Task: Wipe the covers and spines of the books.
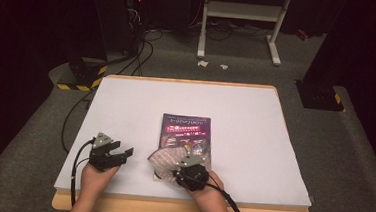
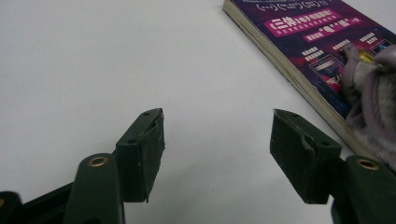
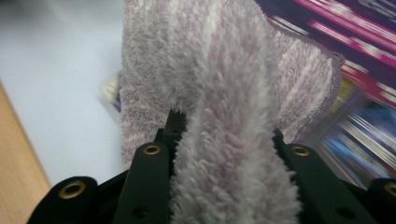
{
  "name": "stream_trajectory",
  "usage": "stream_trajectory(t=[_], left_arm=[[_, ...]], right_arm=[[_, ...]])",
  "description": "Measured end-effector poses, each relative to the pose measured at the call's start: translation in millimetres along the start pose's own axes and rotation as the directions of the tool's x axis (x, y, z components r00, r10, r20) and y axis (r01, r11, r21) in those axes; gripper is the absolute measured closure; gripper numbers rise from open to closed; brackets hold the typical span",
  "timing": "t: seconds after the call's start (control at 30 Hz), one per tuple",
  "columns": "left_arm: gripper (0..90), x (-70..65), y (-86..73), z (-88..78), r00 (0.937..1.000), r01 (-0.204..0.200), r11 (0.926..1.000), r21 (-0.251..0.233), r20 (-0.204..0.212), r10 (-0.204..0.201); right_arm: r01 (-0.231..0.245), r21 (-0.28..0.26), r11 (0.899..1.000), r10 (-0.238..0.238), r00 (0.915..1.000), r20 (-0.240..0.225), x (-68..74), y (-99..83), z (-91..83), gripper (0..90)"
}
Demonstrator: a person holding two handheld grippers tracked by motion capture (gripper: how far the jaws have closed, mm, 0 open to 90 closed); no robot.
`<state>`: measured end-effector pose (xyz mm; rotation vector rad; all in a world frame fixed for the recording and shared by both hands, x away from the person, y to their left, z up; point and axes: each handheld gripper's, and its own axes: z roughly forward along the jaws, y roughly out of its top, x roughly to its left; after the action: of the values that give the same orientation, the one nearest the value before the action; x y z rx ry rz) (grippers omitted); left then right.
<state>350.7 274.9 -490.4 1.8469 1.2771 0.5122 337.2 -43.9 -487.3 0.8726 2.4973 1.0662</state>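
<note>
A book (image 1: pixel 185 131) with a dark purple cover lies flat in the middle of the white table. A pale lilac striped towel (image 1: pixel 168 157) rests over the book's near end. My right gripper (image 1: pixel 184 167) is shut on a bunched fold of that towel (image 3: pixel 224 140), and the fluffy cloth bulges up between its jaws. My left gripper (image 1: pixel 122 152) sits on the table to the left of the book, open, with bare tabletop between its pads (image 2: pixel 147 149). The book's page edge (image 2: pixel 289 70) and part of the towel (image 2: pixel 373 93) lie to the right of the left gripper's jaws.
The white sheet (image 1: pixel 126 106) covers the wooden table, whose bare near edge (image 1: pixel 169 209) runs along the front. Cables (image 1: pixel 75 113) trail off the left side. A white metal stand (image 1: pixel 242 19) and dark equipment stand on the floor behind the table.
</note>
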Motion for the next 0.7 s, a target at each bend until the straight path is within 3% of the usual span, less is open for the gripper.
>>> stream_trajectory(t=[0.13,0.33,0.5,0.7], left_arm=[[35.8,-4.1,0.9,4.5,0.9999,-0.011,0.9999,0.005,0.011,0.011],[35.8,-8.1,3.6,7.8,0.9996,-0.017,0.9998,-0.006,0.021,0.017],[35.9,-9.6,4.4,8.9,0.9995,-0.020,0.9998,-0.006,0.024,0.020],[35.6,-9.4,3.1,6.4,0.9992,-0.034,0.9994,0.010,0.021,0.034]], right_arm=[[-0.057,-0.009,0.998,0.057,0.9969,0.054,-18.4,-20.0,-19.3,66.8],[-0.126,-0.012,0.992,0.126,0.9836,0.129,-38.0,-46.0,-47.9,66.8],[-0.144,-0.017,0.989,0.145,0.9768,0.158,-39.9,-55.6,-57.6,66.8],[-0.131,-0.012,0.991,0.131,0.9772,0.167,-32.9,-52.1,-53.6,66.9]])
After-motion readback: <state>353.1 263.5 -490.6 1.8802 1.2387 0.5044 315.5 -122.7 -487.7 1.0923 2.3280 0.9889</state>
